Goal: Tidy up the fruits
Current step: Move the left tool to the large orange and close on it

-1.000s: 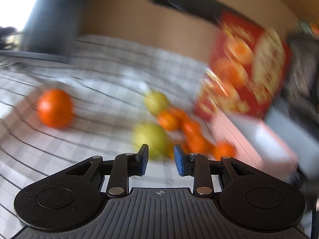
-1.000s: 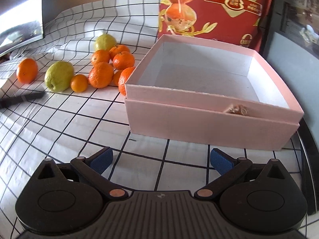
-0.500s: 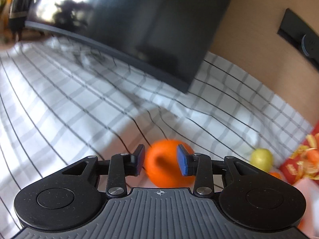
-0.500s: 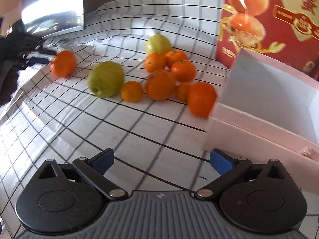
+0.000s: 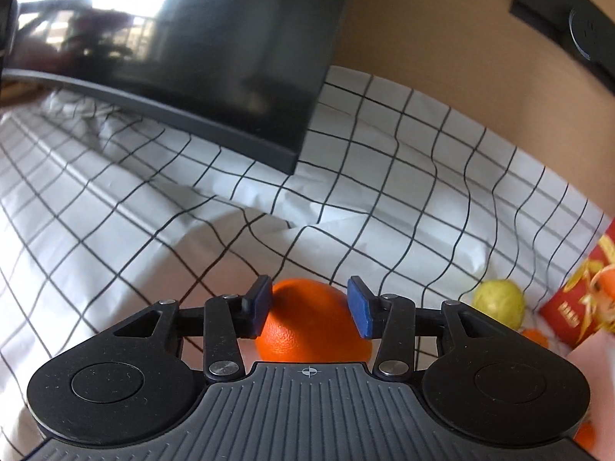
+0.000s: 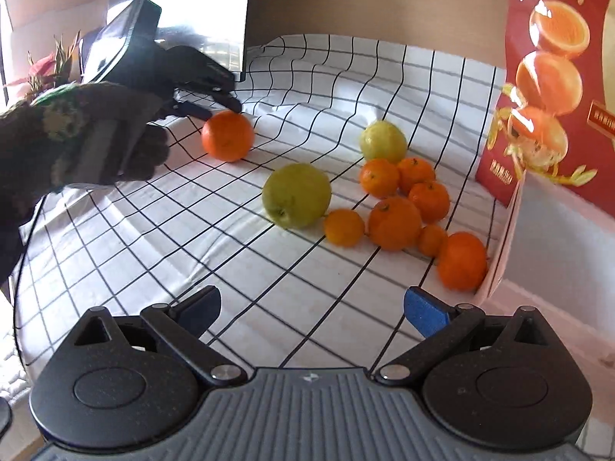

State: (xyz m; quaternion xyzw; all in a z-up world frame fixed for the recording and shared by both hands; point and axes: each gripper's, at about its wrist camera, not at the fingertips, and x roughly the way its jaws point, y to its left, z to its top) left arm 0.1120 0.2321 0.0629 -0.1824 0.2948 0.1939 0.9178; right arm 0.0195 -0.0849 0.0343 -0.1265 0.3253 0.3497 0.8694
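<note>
Closest in on the right wrist view, the right gripper (image 6: pixel 311 307) hangs over the checked cloth (image 6: pixel 238 253), blue pads spread wide, nothing between them, touching nothing. That cloth is white with thin black grid lines, rumpled into soft ridges.

Just beyond the right pad, the pink box (image 6: pixel 503 253) shows one thin matte edge, and a dimpled orange (image 6: pixel 461 261) sits right against it. Further out from the box lies the loose cluster: small glossy mandarins (image 6: pixel 394 223), round and stalk-dimpled, touching one another, with a big yellow-green fruit (image 6: pixel 296 196) on their far side from the box, smooth, slightly lumpy. A second yellow-green fruit (image 6: pixel 383 142) sits at the back of the cluster.

Well apart from the box, a lone large orange (image 5: pixel 313 322) rests on the cloth, pebbled skin shining. The left gripper (image 5: pixel 309 305) is down around it, held by a gloved hand (image 6: pixel 115 142). Its jaws have just been opening, and the blue pads now flank the orange; the left pad looks right at the skin, the other a sliver off, so no squeeze.

Behind the box stands a red printed carton (image 6: pixel 557 88). Farthest back, a dark glossy monitor (image 5: pixel 184 57).
</note>
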